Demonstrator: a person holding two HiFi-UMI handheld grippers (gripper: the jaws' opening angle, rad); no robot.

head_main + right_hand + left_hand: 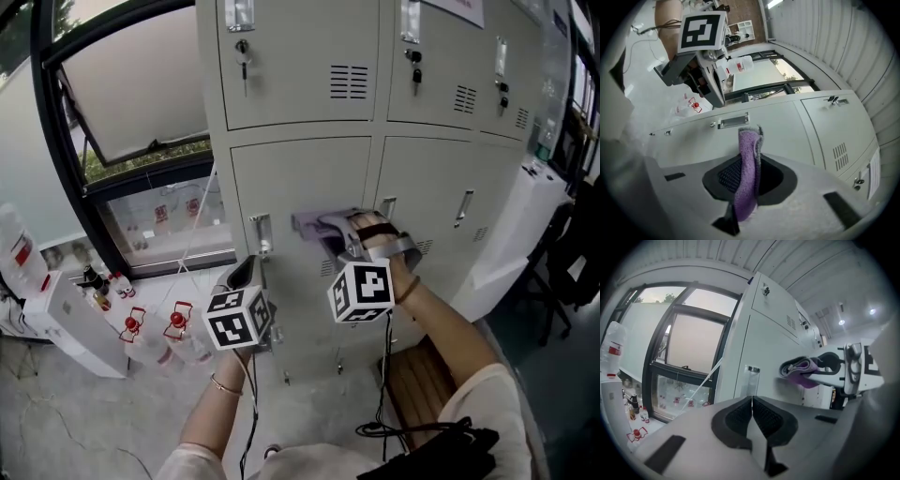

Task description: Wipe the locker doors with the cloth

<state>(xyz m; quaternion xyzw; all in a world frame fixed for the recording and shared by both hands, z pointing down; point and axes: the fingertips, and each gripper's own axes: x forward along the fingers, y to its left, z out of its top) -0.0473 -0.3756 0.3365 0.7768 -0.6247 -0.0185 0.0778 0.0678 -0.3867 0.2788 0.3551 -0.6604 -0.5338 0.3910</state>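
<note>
A folded purple cloth (pixel 319 225) is pressed against the lower middle locker door (pixel 305 173), and my right gripper (pixel 339 234) is shut on it. In the right gripper view the cloth (pixel 749 173) stands upright between the jaws, its edge at the door (pixel 754 136). The left gripper view shows the cloth (pixel 801 370) from the side, touching the door (pixel 764 357). My left gripper (pixel 246 274) hangs lower and to the left, near the door's label holder (pixel 261 232), shut with nothing between its pads (pixel 752 414).
Upper locker doors (pixel 300 66) have keys in their locks. A window (pixel 141 112) stands to the left, with a white box (pixel 75 323) and plastic bottles (pixel 178 342) on the floor below it. A white panel (pixel 511 234) leans at the right.
</note>
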